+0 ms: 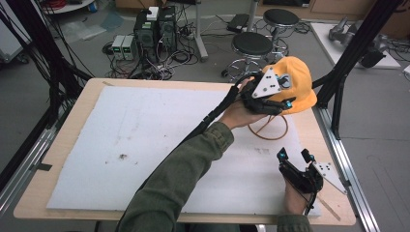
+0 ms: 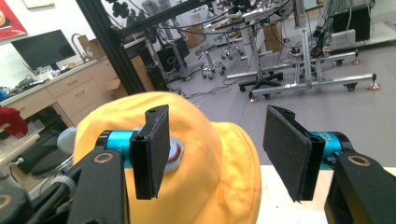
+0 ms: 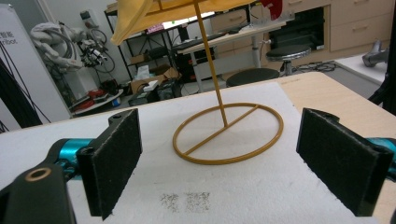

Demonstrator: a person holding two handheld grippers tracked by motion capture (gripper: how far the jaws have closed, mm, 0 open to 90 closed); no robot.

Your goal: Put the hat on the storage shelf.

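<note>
A yellow hat (image 1: 297, 77) sits on top of a thin yellow stand whose ring base (image 1: 269, 127) rests on the white mat. My left gripper (image 1: 285, 93) is up against the hat's near side, open, with the crown (image 2: 210, 163) between and just beyond its black pads (image 2: 153, 149). My right gripper (image 1: 294, 156) rests low near the table's front right corner, open and holding nothing. In the right gripper view its jaws frame the ring base (image 3: 229, 135) and the upright rod (image 3: 208, 56), with the hat's brim (image 3: 135, 14) overhead.
A white foam mat (image 1: 145, 145) covers most of the wooden table (image 1: 72, 125). Black frame posts (image 1: 348, 53) stand at the right edge. Two stools (image 1: 251, 46) and computer boxes (image 1: 154, 29) with cables sit on the floor beyond the far edge.
</note>
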